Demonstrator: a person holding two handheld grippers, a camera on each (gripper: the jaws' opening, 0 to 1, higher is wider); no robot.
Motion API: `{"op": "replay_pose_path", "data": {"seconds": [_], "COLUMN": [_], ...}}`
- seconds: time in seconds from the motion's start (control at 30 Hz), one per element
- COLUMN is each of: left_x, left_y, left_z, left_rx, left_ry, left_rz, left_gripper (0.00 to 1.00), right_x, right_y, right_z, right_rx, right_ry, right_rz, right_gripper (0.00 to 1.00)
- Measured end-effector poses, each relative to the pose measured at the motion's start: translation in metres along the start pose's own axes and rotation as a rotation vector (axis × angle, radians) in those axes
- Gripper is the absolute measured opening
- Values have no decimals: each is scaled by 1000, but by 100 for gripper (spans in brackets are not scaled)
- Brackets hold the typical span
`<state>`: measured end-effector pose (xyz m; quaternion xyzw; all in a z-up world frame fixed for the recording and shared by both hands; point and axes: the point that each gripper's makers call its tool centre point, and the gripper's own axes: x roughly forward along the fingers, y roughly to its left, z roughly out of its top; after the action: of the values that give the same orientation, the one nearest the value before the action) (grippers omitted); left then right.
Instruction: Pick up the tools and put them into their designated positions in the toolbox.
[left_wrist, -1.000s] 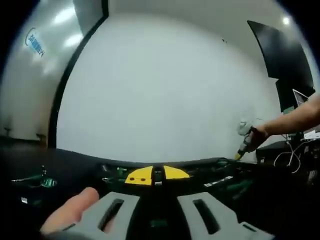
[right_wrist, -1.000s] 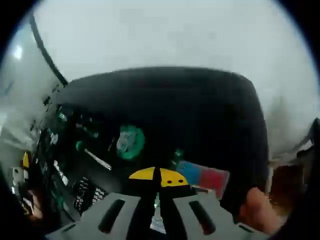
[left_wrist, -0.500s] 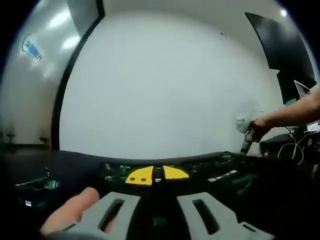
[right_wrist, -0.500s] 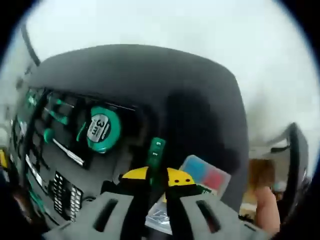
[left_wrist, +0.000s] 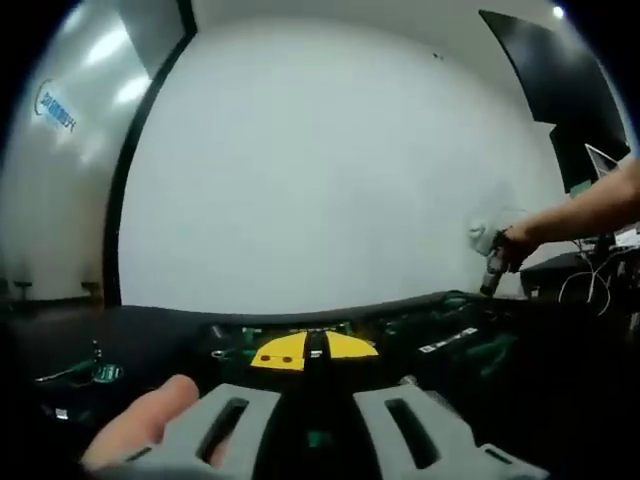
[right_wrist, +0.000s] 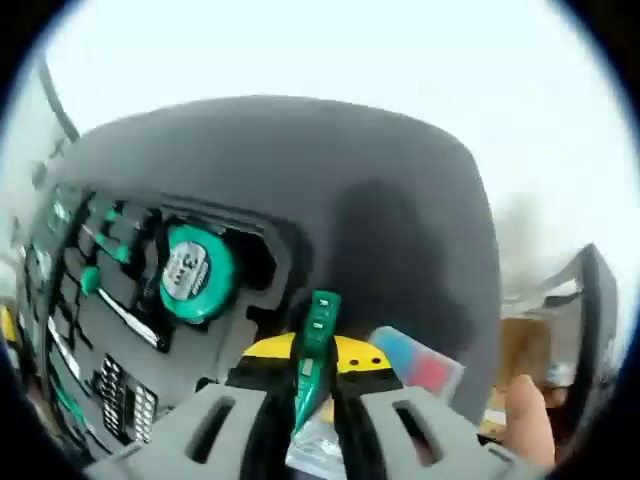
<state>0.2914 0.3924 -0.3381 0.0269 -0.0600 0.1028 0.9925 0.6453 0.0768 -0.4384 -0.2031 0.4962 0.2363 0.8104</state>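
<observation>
Right gripper (right_wrist: 312, 400): jaws pinching one green tool (right_wrist: 312, 350), tip-up just ahead of the jaws, above the toolbox (right_wrist: 300, 180). One green tape measure (right_wrist: 188, 272) sits in its slot, ahead-left. Versus 0.5 s ago, the green tool is tilted more upright. Left gripper (left_wrist: 315, 425): jaws spread, nothing held, pose unchanged.

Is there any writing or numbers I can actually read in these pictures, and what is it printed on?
"3m": on the round face of the green tape measure sitting in the toolbox.
Blue logo on the wall panel: too blurred to read.
Marks on the green tool held in the right gripper: too small to read.
</observation>
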Motion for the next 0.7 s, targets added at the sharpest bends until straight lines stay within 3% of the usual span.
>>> {"op": "replay_pose_path", "data": {"seconds": [0.07, 0.2, 0.27, 0.3, 0.37, 0.47, 0.57, 0.6, 0.7], "left_x": [0, 0, 0, 0, 0, -1, -1, -2, -3], "left_y": [-1, -3, -3, -3, -4, -3, -3, -3, -3], "left_z": [0, 1, 1, 1, 1, 1, 2, 1, 0], "left_rx": [3, -6, -5, -2, -3, -10, -12, -9, -2], "left_ry": [1, -3, -4, -2, -2, -5, -6, -4, 1], "left_rz": [-3, -7, -10, -9, -16, -12, -10, -11, -3], "left_gripper": [6, 6, 6, 6, 6, 6, 6, 6, 6], "right_x": [-5, -29, -48, -55, -67, -88, -111, -121, -150], "right_y": [-4, -1, -4, -1, 12, 33, 54, 64, 106], "right_z": [11, 26, 33, 35, 27, 31, 33, 34, 35], "right_rx": [3, 97, 100, 71, 29, -31, -160, -174, -336], "right_ry": [-33, -119, -205, -245, -265, -320, -351, -366, -412], "right_rz": [16, 127, 135, 144, 185, 260, 269, 279, 294], "right_gripper": [10, 9, 8, 8, 9, 9, 9, 9, 9]}}
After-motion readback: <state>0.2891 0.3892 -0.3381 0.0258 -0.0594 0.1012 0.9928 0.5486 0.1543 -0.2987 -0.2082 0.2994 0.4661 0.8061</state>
